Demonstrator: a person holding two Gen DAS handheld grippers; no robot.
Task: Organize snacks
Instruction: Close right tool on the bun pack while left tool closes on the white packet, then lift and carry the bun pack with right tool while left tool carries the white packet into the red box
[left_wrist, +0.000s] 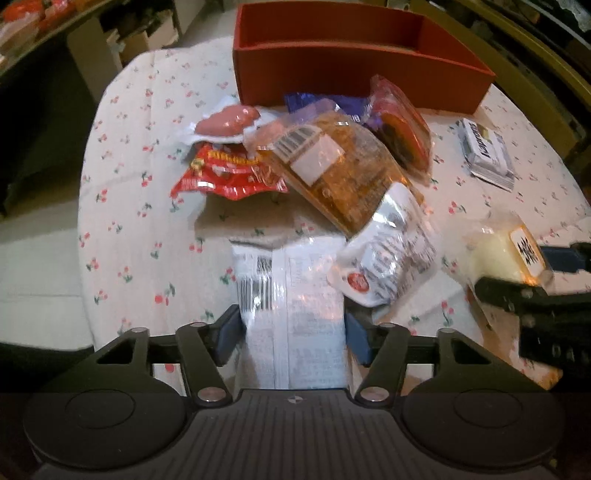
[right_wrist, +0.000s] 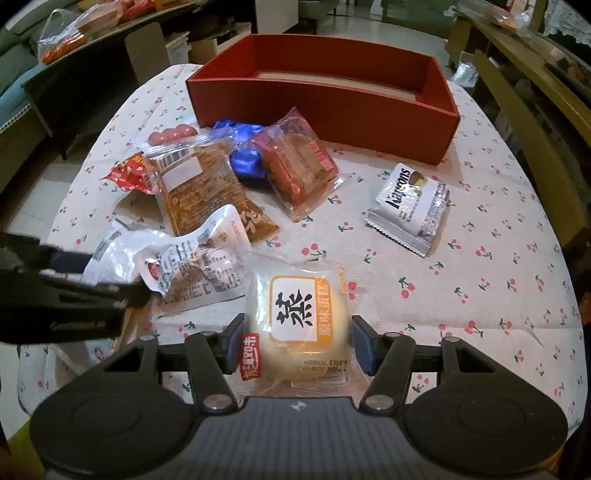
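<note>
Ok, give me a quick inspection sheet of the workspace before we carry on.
Surface: table under a cherry-print cloth.
Job's things: red box at the far side, nothing seen inside; wrapped snacks heaped in front of it.
Clutter: Kargons packet lies apart, to the right of the heap.
Grippers: left gripper, jaws closed on a white printed packet; right gripper, jaws either side of a steamed cake pack, contact unclear.
Cables: nothing seen.
Surroundings: dim room; chairs and side tables bearing bags.

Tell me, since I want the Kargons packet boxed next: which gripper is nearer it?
Right. The right gripper, around the steamed cake, is just short of the Kargons packet; the left gripper sits farther, beyond the cake.
</note>
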